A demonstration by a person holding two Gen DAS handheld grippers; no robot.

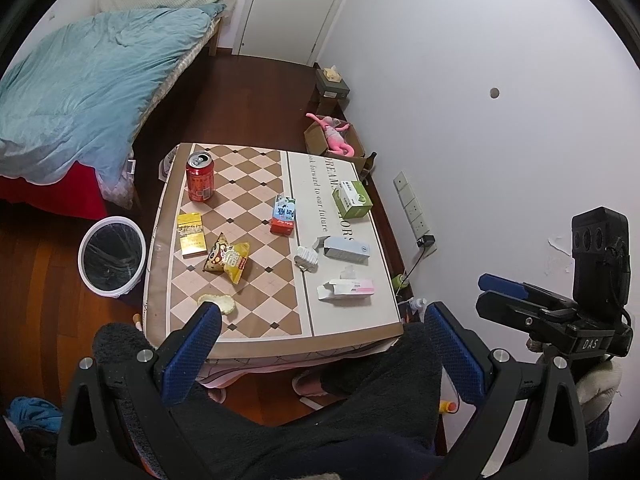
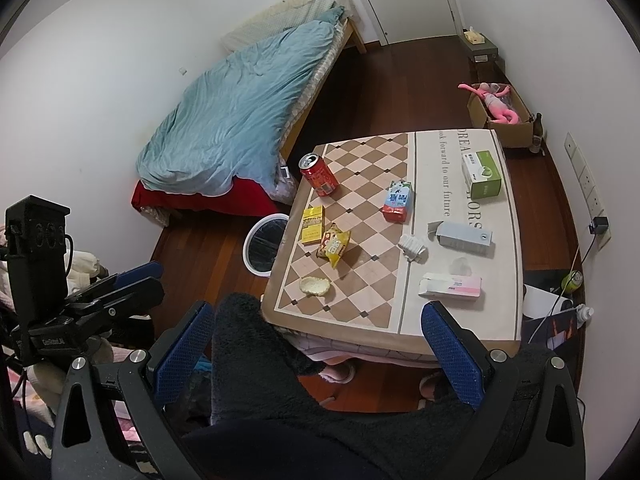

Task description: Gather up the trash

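The low table (image 1: 352,316) holds a red can (image 1: 201,176), a yellow box (image 1: 191,235), a yellow snack bag (image 1: 227,261), a milk carton (image 1: 284,214), a green box (image 1: 353,199), a grey-blue box (image 1: 346,250), crumpled white paper (image 1: 307,258), a pink-white box (image 1: 347,289) and a pale cracker (image 1: 218,302). A white bin (image 1: 112,254) with a black liner stands on the floor left of the table. My left gripper (image 1: 320,316) hangs open over the table's near edge, holding nothing. My right gripper (image 2: 318,312) is open and empty too, above a person's dark-clad knees.
A bed with a blue quilt (image 1: 80,88) fills the far left. A cardboard box with a pink toy (image 1: 336,138) and a tissue box (image 1: 332,82) sit by the right wall. Cables and bottles (image 2: 576,300) lie right of the table. Slippers (image 2: 340,372) rest under it.
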